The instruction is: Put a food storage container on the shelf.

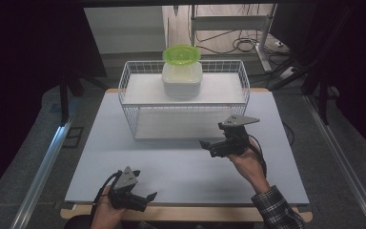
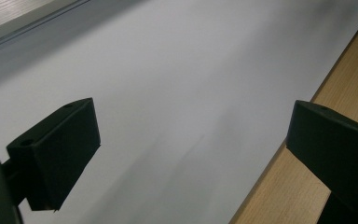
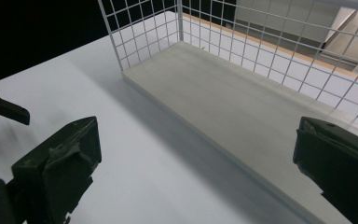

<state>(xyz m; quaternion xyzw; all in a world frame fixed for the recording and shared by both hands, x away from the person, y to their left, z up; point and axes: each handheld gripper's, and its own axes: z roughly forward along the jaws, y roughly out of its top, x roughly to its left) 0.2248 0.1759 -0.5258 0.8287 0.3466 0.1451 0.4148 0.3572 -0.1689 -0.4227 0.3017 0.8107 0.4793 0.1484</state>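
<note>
Item 1: right gripper, in your right hand, over the right half of the pale surface. Its fingers stand wide apart with nothing between them.

Item 2: left gripper, in your left hand at the near edge of the surface. Its fingers also stand wide and empty; the left gripper view gives bare surface and a strip of wooden edge.

Item 3: white wire rack, at the far middle of the surface, long axis running left to right. Its lower shelf lies bare just ahead of the right gripper's fingers.

Item 4: white lidded container, on the rack's upper shelf, near the middle.

Item 5: green bowl, sitting on top of the container.

Relation that matters: container and bowl lie beyond and above your right gripper, up and to its left; your right hand is much the nearer, your left well apart.

Hard to make out: what the container holds, and whether the bowl is upright or inverted. The rack's wire partly veils the container's base.
</note>
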